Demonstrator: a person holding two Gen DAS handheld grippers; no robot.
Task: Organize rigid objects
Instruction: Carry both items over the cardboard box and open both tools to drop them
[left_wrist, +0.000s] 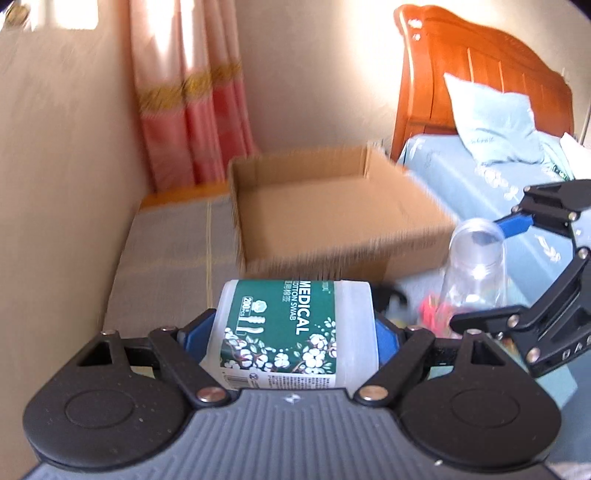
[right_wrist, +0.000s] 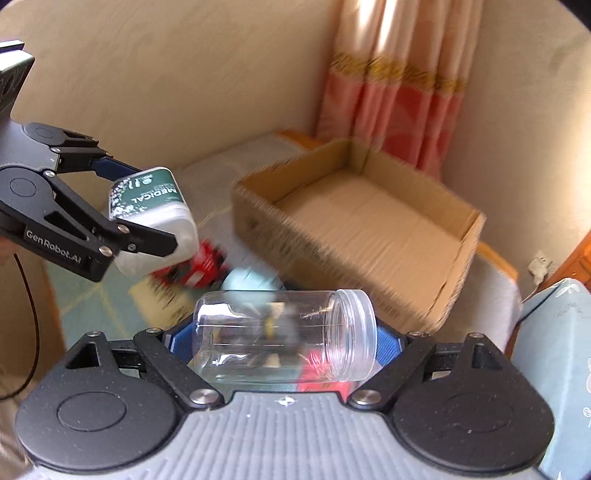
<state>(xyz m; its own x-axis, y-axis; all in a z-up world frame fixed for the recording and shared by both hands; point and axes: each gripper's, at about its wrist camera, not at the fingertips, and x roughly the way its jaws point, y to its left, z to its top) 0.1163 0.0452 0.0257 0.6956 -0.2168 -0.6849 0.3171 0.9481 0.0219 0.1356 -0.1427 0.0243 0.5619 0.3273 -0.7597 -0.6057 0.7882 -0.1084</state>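
Note:
My left gripper (left_wrist: 291, 332) is shut on a white cotton swab tub (left_wrist: 291, 332) with a green "MEDICAL COTTON SWAB" label, held on its side in the air. It also shows in the right wrist view (right_wrist: 151, 218). My right gripper (right_wrist: 284, 339) is shut on a clear empty plastic jar (right_wrist: 284, 336), lying sideways with its open mouth to the right; it shows at the right of the left wrist view (left_wrist: 476, 269). An open, empty cardboard box (left_wrist: 332, 214) sits ahead of both grippers and also shows in the right wrist view (right_wrist: 369, 225).
A red toy vehicle (right_wrist: 199, 266) and a pale blue round object (right_wrist: 251, 282) lie below the grippers. A wall and pink curtain (left_wrist: 192, 110) stand behind the box. A wooden bed with a blue pillow (left_wrist: 495, 122) is to the right.

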